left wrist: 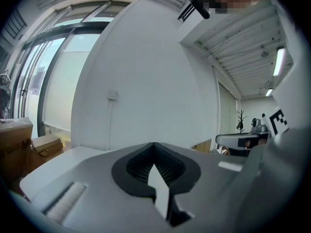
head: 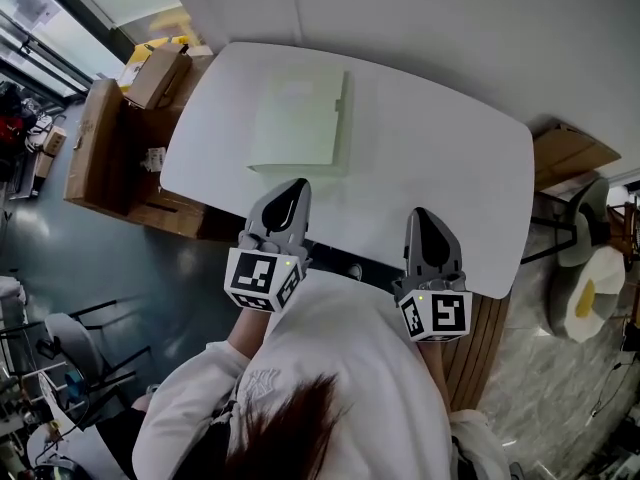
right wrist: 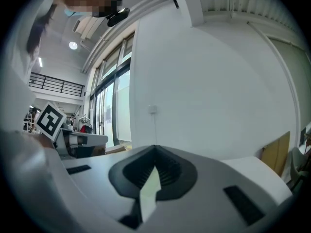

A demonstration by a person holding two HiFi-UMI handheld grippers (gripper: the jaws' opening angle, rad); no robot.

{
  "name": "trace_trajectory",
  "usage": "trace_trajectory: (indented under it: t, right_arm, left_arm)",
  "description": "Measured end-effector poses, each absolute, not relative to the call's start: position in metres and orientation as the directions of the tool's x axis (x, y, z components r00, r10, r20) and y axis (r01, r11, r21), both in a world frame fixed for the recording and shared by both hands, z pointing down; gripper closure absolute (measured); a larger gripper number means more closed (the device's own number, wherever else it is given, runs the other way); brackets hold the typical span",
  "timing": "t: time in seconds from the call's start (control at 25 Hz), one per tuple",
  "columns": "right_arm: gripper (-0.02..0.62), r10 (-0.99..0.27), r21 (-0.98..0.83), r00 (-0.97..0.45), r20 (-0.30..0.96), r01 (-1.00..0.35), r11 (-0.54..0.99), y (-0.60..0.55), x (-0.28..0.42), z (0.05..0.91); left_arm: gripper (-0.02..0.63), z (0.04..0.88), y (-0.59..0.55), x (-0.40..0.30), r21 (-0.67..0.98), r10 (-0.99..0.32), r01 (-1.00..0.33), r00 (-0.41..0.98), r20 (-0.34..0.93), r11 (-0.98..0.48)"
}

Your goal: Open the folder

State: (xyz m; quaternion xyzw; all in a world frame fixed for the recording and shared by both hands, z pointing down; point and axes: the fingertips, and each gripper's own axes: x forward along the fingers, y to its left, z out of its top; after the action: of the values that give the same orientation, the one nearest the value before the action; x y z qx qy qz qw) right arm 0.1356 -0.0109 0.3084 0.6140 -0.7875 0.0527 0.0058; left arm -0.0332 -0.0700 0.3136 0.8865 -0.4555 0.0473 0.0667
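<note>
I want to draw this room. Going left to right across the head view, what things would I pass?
cardboard box → folder → right gripper → wooden board

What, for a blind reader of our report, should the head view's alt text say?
A pale green folder lies closed and flat on a white table, untouched. Below it, at the table's near edge, a person in a white top holds the left hand-held gripper and the right hand-held gripper, both shut and empty.
</note>
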Motion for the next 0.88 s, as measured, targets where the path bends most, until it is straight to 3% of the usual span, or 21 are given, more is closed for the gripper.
trace_trajectory:
  t: [0.88]
  right_arm:
    - [0.589, -0.961, -0.075, -0.273, 0.046, -0.960, 0.269, 0.015, 0.128, 0.281]
  left_arm:
    - [0.598, 0.273, -0.027, -0.004, 0.044, -0.779, -0.781, 0.625, 0.053, -0.623]
